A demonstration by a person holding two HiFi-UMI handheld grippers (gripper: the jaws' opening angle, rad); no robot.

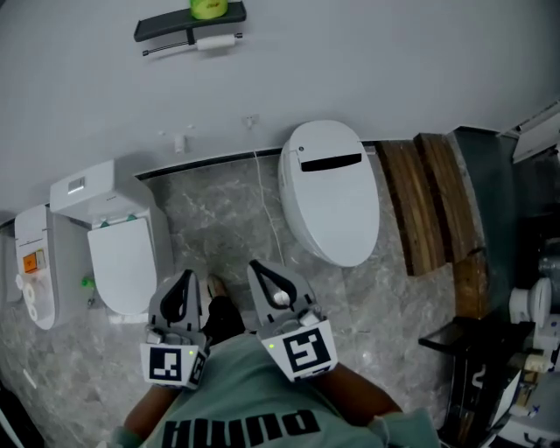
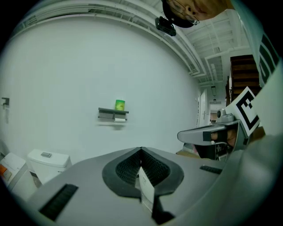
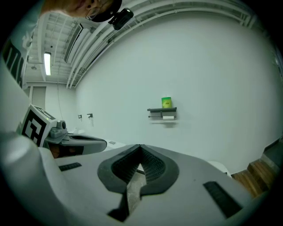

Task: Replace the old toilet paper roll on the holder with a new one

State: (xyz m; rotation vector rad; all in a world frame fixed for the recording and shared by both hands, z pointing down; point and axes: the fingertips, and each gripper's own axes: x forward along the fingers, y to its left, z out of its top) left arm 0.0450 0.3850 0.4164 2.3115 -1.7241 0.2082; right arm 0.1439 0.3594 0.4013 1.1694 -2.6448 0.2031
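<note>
**Both grippers shut and empty, well short of the wall holder**

The left gripper [image 2: 140, 151] has its fingers pressed together at the tips with nothing clamped between them. The right gripper [image 3: 140, 148] is the same, fingers closed and empty. In the head view the two sit side by side, close to the person's green shirt [image 1: 254, 402], above the grey marbled floor [image 1: 219, 214].

The dark wall-mounted holder [image 1: 188, 26] is fixed high on the white wall [image 1: 394, 61], well apart from both grippers. A white toilet paper roll [image 1: 214, 42] hangs on its bar, under the shelf. A green object [image 1: 208, 9] stands on top of the shelf; it may be a wrapped roll, but it is too small to tell.

Below the wall stand a white toilet with a closed lid [image 1: 331, 188] and, to its left, a white toilet with a tank [image 1: 118, 254]. Brown wooden planks [image 1: 429, 201] lie to the right.
</note>
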